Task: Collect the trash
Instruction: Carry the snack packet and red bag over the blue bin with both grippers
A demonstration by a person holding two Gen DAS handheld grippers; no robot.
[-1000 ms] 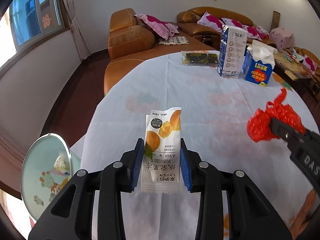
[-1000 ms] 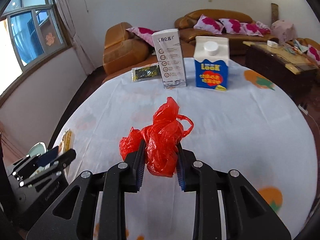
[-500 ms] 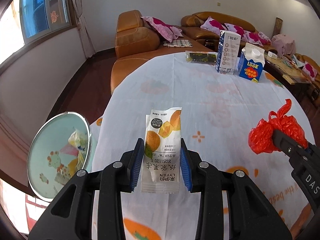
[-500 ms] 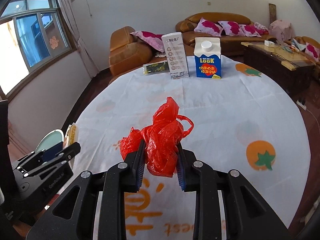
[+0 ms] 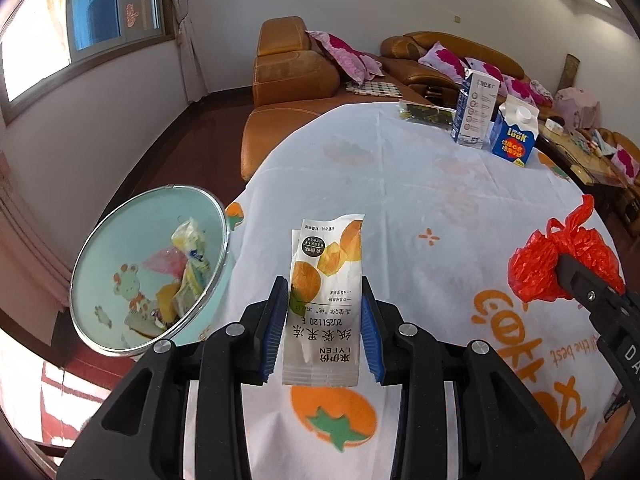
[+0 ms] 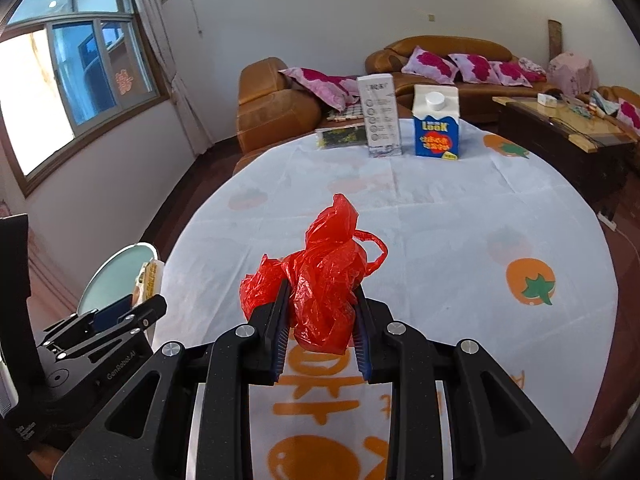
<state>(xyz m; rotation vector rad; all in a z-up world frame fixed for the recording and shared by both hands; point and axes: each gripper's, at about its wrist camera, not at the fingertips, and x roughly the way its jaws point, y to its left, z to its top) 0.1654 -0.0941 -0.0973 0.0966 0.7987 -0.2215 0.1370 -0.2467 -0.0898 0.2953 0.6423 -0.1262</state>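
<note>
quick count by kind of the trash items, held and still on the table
Snack wrapper in left gripper: 1
Red plastic bag in right gripper: 1
Cartons, tall and blue: 2
Dark flat packet: 1
Total: 5

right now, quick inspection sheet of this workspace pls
surface: round table under a white cloth with orange fruit prints
job's things: snack wrapper; red plastic bag; pale green bin beside the table, trash already inside
clutter: blue carton, tall white box, dark packet, all at the far edge
grippers: left gripper shut on the wrapper; right gripper shut on the bag
cables: nothing seen on the table
surroundings: orange sofas, window, coffee table
</note>
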